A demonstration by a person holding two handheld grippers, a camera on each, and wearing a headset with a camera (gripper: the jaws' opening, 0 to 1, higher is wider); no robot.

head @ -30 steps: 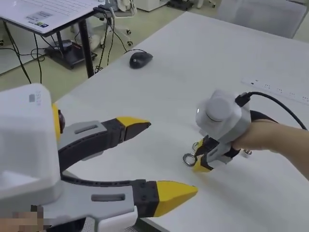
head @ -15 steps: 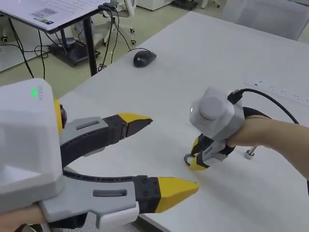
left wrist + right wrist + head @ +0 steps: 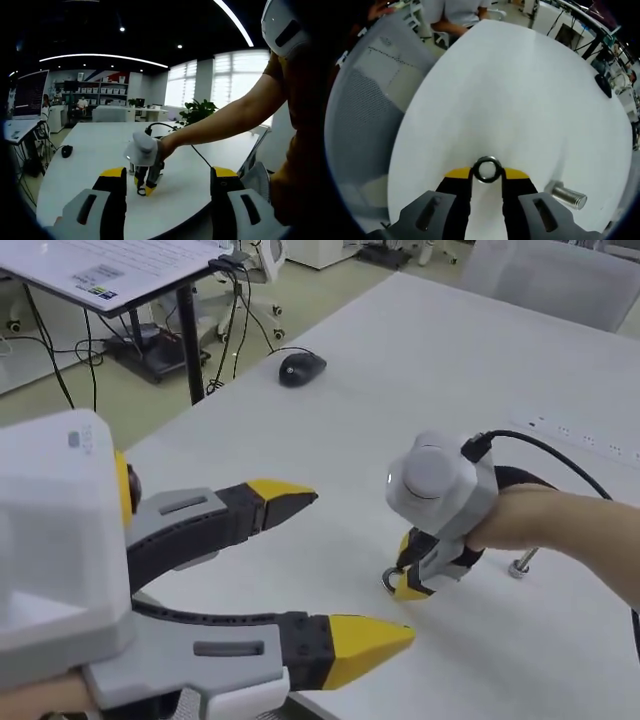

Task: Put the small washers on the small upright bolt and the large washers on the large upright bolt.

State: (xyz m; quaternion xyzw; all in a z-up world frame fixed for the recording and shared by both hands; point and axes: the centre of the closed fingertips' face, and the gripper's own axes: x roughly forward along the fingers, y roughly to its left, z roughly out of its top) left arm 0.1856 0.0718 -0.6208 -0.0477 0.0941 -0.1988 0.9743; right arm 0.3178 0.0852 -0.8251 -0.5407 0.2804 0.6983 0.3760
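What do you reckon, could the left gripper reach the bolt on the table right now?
Probably not directly: the right gripper, shut on a washer, and the person's arm lie between the open left gripper and the bolt.

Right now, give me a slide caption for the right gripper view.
Right gripper pinching a silver metal ring washer between yellow-tipped jaws above the white table, silver bolt nearby.

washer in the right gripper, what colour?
Silver metal. The washer sits pinched in the right gripper; clearest in the right gripper view.
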